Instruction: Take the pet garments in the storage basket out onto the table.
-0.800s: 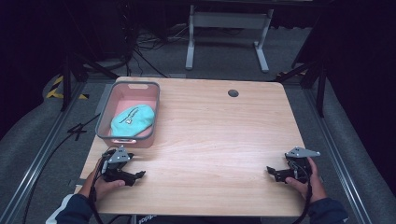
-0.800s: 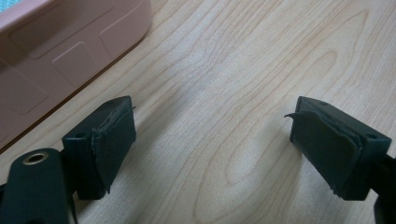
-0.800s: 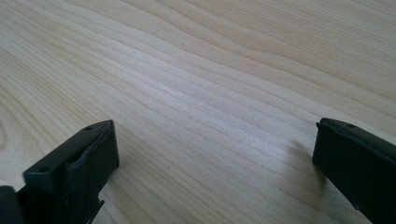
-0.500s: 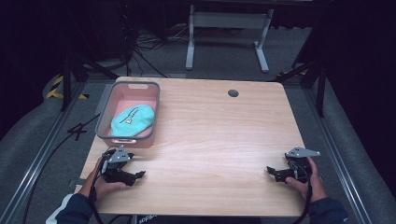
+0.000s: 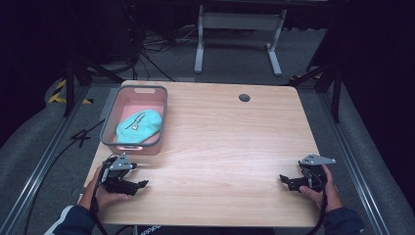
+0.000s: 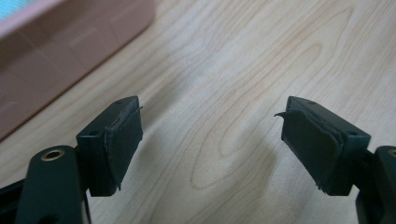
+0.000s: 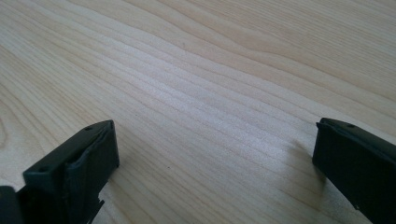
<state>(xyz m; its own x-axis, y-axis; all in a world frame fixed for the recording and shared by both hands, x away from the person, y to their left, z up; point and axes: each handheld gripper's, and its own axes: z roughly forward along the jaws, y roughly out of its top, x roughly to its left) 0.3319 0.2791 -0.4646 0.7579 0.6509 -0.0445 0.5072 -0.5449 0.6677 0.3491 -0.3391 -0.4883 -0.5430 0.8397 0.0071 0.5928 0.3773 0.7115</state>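
We rest both grippers, left (image 5: 139, 184) and right (image 5: 285, 180), wide open and empty at the frame's bottom corners, likely about to reach the left up for the cloth (image 5: 138, 126) in the bin (image 5: 108, 125).

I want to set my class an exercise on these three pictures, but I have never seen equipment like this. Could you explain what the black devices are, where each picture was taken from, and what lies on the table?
A person sits at a wooden table, holding a hand-operated two-jaw gripper in each hand: the left gripper and the right gripper. The high view looks down from above. The other two pictures come from cameras riding on each gripper, looking along its black jaws. Both stand open over bare wood; nothing is held. Near the left gripper sits a pink bin with a grey rim, and a turquoise cloth item lies inside.
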